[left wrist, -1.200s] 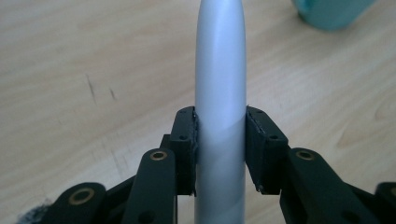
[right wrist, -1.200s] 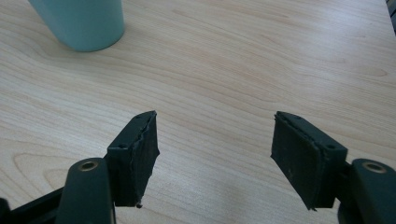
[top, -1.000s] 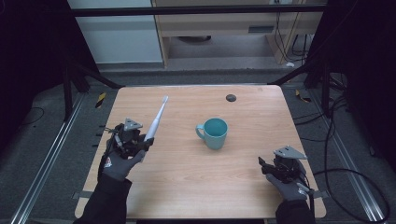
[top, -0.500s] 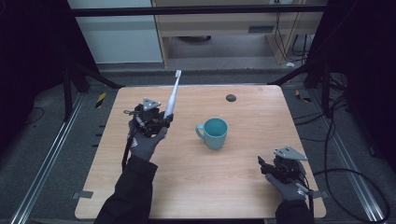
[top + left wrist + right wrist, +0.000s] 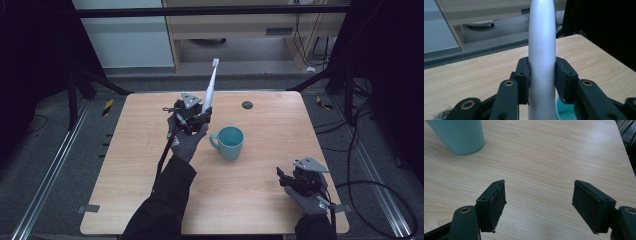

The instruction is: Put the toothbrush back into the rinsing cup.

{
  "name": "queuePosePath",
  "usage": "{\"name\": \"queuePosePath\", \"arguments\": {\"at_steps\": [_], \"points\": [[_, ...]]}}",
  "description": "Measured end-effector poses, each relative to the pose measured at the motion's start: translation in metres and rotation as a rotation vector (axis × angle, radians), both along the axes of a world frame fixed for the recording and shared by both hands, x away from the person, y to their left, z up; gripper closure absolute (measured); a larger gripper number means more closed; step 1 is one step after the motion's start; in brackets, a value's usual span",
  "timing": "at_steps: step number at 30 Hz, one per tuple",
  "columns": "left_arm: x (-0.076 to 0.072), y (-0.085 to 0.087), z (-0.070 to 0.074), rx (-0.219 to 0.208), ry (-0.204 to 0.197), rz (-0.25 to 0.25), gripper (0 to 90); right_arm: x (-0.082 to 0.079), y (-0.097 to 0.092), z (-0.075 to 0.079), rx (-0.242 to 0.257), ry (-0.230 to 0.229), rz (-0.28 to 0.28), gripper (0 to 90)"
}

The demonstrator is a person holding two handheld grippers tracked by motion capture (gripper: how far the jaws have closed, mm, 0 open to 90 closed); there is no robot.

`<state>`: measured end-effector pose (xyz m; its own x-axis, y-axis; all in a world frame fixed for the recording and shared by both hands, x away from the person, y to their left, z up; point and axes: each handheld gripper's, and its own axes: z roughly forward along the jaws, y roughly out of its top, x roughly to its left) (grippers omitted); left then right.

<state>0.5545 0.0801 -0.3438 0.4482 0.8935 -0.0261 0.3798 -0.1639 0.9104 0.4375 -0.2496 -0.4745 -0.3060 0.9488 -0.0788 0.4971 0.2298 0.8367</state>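
A pale wooden worktop (image 5: pixel 150 165) stands on a grey floor amid dark framing, no legible writing anywhere. At left, the left tool (image 5: pixel 192 116) is raised over the worktop's far half, its jaws clamped on the white handle of an electric toothbrush (image 5: pixel 210 90) that points up and away, bristles topmost. A teal mug (image 5: pixel 229 142) sits just right of it. At the near right corner, the right tool (image 5: pixel 300 181) rests low, jaws spread wide, empty.

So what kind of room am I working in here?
Probably a lab or recording setup, not a home: a bare wooden table inside a dark metal frame, cables on the grey floor, and just a mug and toothbrush as props.
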Motion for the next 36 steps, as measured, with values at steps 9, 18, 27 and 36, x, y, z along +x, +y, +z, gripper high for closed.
{"name": "queuePosePath", "arguments": {"at_steps": [9,18,27,36], "points": [[0.002,-0.031,-0.01,-0.051,-0.017,-0.009,66.0,-0.001,0.001,-0.001,0.0,0.0,0.003,26.7],[0.005,-0.052,-0.023,-0.045,-0.006,-0.029,66.0,-0.001,0.001,-0.001,-0.003,-0.001,0.001,26.7],[0.009,-0.06,-0.04,-0.05,0.0,-0.024,66.0,-0.001,0.001,-0.001,-0.003,-0.002,0.002,26.5],[0.013,-0.066,-0.061,-0.039,0.04,-0.041,66.0,-0.001,0.001,-0.003,-0.004,-0.002,0.005,26.3]]}}
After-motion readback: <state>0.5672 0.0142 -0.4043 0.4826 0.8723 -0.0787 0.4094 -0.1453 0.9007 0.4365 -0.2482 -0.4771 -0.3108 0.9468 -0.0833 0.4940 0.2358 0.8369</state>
